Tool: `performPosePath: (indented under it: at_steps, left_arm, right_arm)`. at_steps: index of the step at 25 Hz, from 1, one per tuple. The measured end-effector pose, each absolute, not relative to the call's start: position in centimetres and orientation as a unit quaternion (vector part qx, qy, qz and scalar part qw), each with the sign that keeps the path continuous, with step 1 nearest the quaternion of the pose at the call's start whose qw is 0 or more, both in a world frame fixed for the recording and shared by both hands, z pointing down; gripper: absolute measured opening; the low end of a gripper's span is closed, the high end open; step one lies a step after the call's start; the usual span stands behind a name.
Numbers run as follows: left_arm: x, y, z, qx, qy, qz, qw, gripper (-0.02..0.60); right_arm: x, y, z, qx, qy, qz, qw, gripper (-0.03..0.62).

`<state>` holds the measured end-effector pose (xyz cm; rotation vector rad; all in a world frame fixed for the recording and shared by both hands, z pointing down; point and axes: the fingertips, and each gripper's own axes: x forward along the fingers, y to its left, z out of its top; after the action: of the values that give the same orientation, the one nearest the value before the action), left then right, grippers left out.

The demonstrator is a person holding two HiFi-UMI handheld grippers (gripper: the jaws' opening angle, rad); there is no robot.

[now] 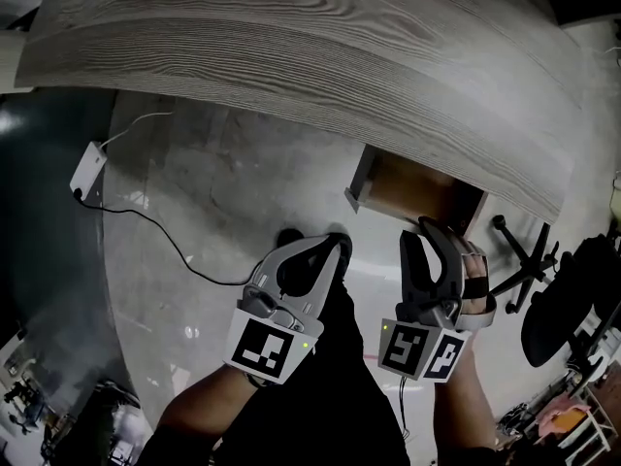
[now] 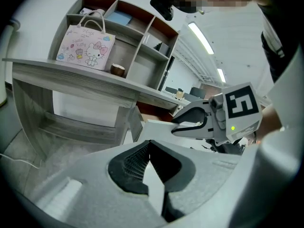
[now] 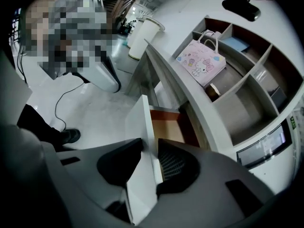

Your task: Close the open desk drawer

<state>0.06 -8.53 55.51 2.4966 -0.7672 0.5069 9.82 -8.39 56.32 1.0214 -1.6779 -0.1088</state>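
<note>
Closest to us, the left gripper [image 2: 149, 144] has its jaws drawn together at the tips with nothing between them, and it hangs over the floor just beside our other tool. The right gripper [image 3: 150, 145] has its jaws closed onto the top edge of the white front panel [image 3: 141, 120] of the drawer [image 1: 415, 188], so the panel runs up between the two dark pads. The drawer itself stands pulled out from under the desk [image 1: 291, 37], with its brown inside open to view and apparently bare. Above the grey wood-grain desktop rises a shelf unit [image 3: 247, 87], and in one of its compartments a pink cartoon bag [image 3: 202, 63] sits upright. Off to our left a black cable [image 1: 146, 223] trails across the pale floor to a white adapter [image 1: 87, 169], and to the right stands the star base of an office chair [image 1: 529, 255].
</note>
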Motion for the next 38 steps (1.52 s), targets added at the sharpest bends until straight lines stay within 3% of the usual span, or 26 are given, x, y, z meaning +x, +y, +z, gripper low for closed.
performPosePath:
  at_steps: [12, 27, 38]
  left_arm:
    - [0.8, -9.1, 55.9, 0.905, -0.286, 0.186, 0.254, 0.008]
    - [1.9, -12.2, 54.1, 0.909, -0.307, 0.179, 0.22, 0.008]
    - [2.2, -11.9, 55.7, 0.909, -0.299, 0.189, 0.22, 0.008]
  right_arm:
    - [11.1, -10.6, 55.6, 0.467, -0.699, -0.04, 0.54, 0.131]
    - [12.3, -12.6, 55.3, 0.503, -0.686, -0.047, 0.524, 0.14]
    - [13.1, -13.4, 55.1, 0.558, -0.65, -0.117, 0.502, 0.146]
